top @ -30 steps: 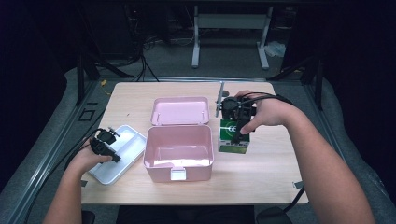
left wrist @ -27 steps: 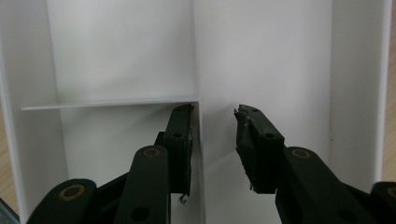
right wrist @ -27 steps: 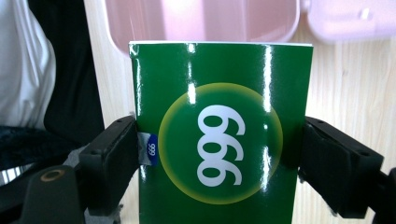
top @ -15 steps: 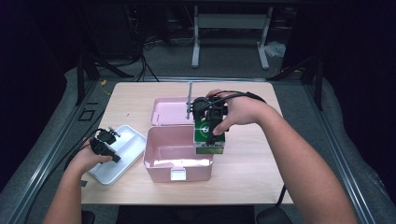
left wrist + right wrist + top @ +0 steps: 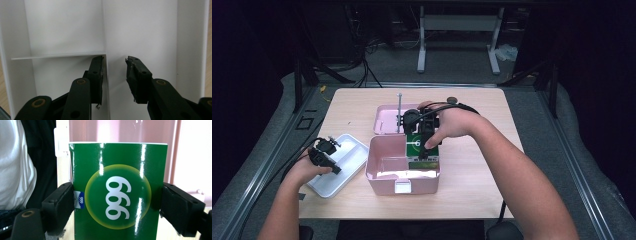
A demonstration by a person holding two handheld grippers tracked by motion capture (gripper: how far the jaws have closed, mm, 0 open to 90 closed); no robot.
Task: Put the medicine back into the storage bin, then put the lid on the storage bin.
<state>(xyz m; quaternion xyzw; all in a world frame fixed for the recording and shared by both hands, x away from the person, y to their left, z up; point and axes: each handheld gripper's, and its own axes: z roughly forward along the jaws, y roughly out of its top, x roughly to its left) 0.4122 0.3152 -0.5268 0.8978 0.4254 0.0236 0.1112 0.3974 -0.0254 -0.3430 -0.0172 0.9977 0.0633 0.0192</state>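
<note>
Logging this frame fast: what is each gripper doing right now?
Left gripper: open, holding nothing, over the white divided tray.
Right gripper: shut on the green 999 box, at the pink box.

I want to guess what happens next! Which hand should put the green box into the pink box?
Right. The right gripper already clamps the green box at the pink box, while the left gripper sits open over the white tray.

Light wooden worktop (image 5: 472, 190), rectangular, surface bare towards the near right corner. Grey floor (image 5: 532, 90) surrounds it. Beyond the far edge stands a white metal frame (image 5: 457, 22) on two feet. Black cables (image 5: 382, 47) lie loose on the floor left of the frame; a crumpled white item (image 5: 508, 51) lies to its right.
</note>
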